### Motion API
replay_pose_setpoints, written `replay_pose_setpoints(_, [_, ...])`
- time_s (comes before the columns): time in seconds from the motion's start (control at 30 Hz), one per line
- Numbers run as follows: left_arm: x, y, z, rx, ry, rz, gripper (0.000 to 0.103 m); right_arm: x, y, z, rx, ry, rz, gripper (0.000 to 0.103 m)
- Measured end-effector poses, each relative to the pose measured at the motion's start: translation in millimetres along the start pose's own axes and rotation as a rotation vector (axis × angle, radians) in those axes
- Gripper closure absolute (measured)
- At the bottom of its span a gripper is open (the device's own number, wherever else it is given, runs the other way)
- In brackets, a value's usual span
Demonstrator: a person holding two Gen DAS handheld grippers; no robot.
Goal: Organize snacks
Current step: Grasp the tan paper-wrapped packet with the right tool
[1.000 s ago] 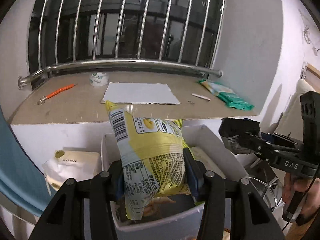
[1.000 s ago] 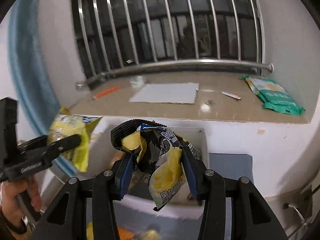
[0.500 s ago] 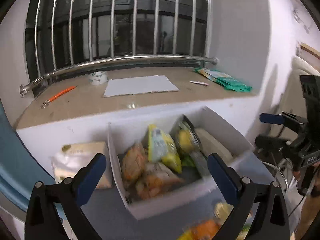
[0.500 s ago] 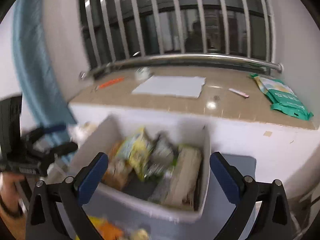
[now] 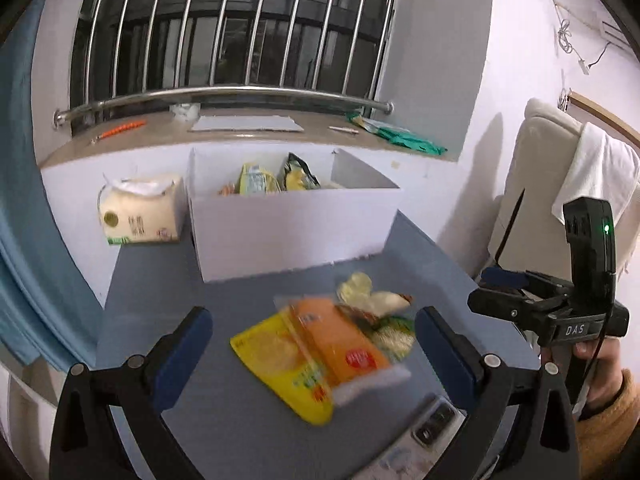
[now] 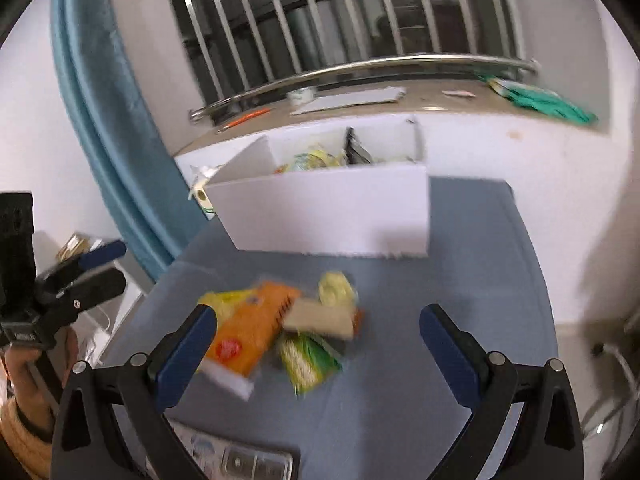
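A: What has changed since a second ago?

B: Back then each tong was clamped on a bag over the box, the left on a yellow one, the right on a black-and-yellow one. Now both bags stand inside the box [image 5: 292, 220], the yellow bag [image 5: 258, 178] beside the black bag [image 5: 300, 172]. The left tongs [image 5: 314, 338] are spread wide with nothing between the blue pads, and so are the right tongs [image 6: 318, 338]. Both have pulled back from the box and now hang over the loose pile on the table [image 5: 240, 420].

A: What is in that pile?

B: A flat yellow pouch [image 5: 280, 364] with an orange pack [image 5: 344, 344] lying across it, a green pack [image 6: 306, 360] touching the orange one, a tan flat pack [image 6: 320, 318] on top, and a small pale round snack [image 6: 336, 288] at the far edge. All of it lies on the table in front of the box, blurred by motion.

A: Any writing you can read?

B: "DAS" in white on the right tongs' body, seen from the left camera. The orange pack has a red round mark; its print is too smeared to read. The tissue pack [image 5: 140, 210] has dark characters I cannot make out.

A: Materials?

B: The box is white, stiff, matte board with straight walls. The table is a smooth grey-blue sheet. The snack bags look glossy and crinkled. The tissue pack left of the box is soft, cream plastic wrap. Behind, a stone-like sill [image 5: 160, 136] carries a white sheet [image 5: 246, 123] and a green packet [image 5: 400, 136], under shiny steel bars [image 5: 240, 32].
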State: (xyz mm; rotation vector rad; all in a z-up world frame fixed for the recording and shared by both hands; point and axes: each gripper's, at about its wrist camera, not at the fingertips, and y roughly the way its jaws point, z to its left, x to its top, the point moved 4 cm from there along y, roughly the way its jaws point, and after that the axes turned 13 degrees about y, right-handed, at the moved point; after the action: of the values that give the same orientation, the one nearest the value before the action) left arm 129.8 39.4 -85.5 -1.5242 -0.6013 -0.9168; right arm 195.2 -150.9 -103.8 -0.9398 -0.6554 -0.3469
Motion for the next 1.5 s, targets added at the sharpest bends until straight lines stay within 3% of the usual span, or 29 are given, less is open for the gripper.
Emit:
replay_pose_setpoints(0.27, [-15,-17,-9,0.003,-0.025,-0.001,0.0,-12,22,-5,-0.024,0.03,0.042,0.0])
replay_pose_setpoints(0.47, [-26,-23,-17,-0.008,-0.013,0.019,0.0,-10,82,-2,-0.121,-0.014,0.126,0.0])
replay_pose_setpoints(0.7, [-36,-13,-22,-0.002,0.005,0.051,0.0,-8,129,8,-0.148,-0.072,0.197,0.0])
replay_pose_setpoints(0.73, [-37,-11,-22,-0.005,0.008,0.055,0.0,-7,130,8,-0.146,-0.072,0.19,0.003])
replay_pose_setpoints(0.77, [-39,-9,-23,-0.01,0.006,0.061,0.0,-6,131,9,-0.143,-0.074,0.181,0.021])
replay_pose_setpoints(0.87, [-42,-4,-21,-0.013,-0.003,0.077,0.0,-4,131,11,-0.158,-0.102,0.189,0.039])
replay_pose_setpoints(1.13, [-43,13,-1,-0.053,-0.1,0.089,0.0,-3,104,11,-0.075,-0.066,0.154,0.04])
replay_pose_setpoints(1.3, [-42,59,29,0.021,-0.121,0.188,0.0,0,48,16,-0.023,-0.039,0.048,0.04])
replay_pose_setpoints(1.5, [-47,99,47,0.039,-0.117,0.264,0.001,-12,-9,11,-0.017,-0.014,-0.04,0.04])
